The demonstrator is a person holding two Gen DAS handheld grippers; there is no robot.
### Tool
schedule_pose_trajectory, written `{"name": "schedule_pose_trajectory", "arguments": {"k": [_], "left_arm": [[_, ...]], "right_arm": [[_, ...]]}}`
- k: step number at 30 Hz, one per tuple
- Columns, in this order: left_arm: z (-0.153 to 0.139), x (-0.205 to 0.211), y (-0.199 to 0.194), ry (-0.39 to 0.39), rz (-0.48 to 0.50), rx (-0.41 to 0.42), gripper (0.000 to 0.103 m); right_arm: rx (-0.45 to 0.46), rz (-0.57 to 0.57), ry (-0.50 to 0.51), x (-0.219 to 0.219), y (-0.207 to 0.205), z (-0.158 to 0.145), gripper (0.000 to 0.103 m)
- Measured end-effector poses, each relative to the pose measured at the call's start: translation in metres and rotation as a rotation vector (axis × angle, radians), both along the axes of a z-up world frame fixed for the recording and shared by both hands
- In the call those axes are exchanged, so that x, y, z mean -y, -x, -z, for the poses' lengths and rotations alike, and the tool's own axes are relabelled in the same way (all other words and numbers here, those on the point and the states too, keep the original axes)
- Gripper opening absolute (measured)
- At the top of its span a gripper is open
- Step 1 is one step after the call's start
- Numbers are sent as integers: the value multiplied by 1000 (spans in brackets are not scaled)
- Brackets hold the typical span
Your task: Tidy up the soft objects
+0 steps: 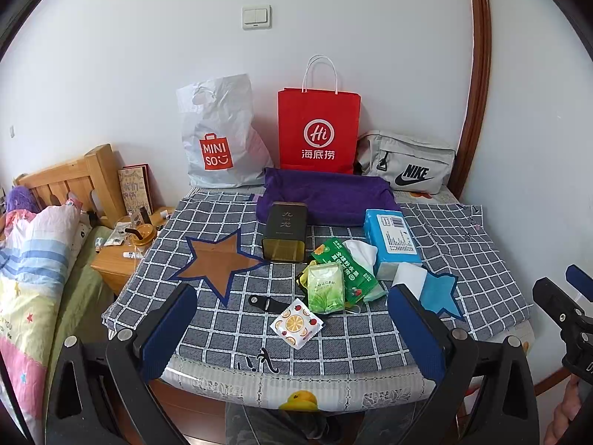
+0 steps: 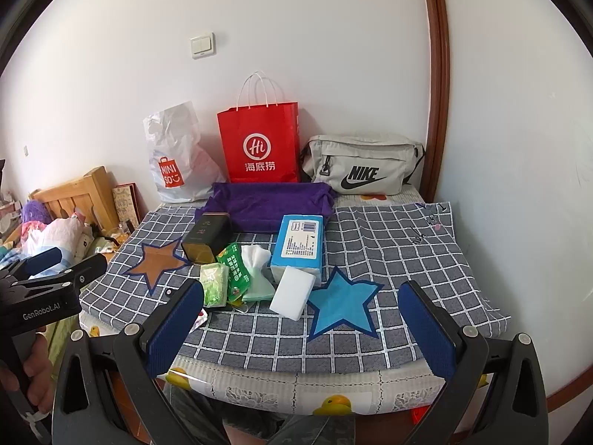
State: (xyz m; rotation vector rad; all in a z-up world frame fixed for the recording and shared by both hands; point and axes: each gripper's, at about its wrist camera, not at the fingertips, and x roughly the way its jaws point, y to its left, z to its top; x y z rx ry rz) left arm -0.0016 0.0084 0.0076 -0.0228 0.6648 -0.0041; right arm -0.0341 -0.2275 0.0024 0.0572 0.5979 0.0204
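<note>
Left gripper (image 1: 292, 330) low at the near edge, blue pads spread wide over the checked cloth (image 1: 370, 337), holding nothing. Between the pads, a fruit-print packet (image 1: 295, 323); just beyond, a green tissue pack (image 1: 325, 287) touching a green pouch (image 1: 346, 269). Right of these, a blue tissue box (image 1: 391, 237) with a white sponge (image 1: 409, 278) just before it. Dark tin (image 1: 285, 231) upright, near a folded purple towel (image 1: 326, 194). Along the far wall, a white plastic bag (image 1: 218, 137), red paper bag (image 1: 318, 129), grey pouch bag (image 1: 407, 163). Right gripper (image 1: 570, 304) at the right edge, jaw state unclear.

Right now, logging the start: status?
Both tools open, empty: left tool, right tool. White sponge block untouched on checked cloth. Nothing in the way.
</note>
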Motion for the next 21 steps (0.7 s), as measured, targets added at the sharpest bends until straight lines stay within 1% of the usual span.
{"name": "schedule_pose_trajectory", "arguments": {"k": [21], "left_arm": [[0,1,1,-3,-1,1,103]], "right_arm": [[4,-5,0,-3,2,-1,103]]}}
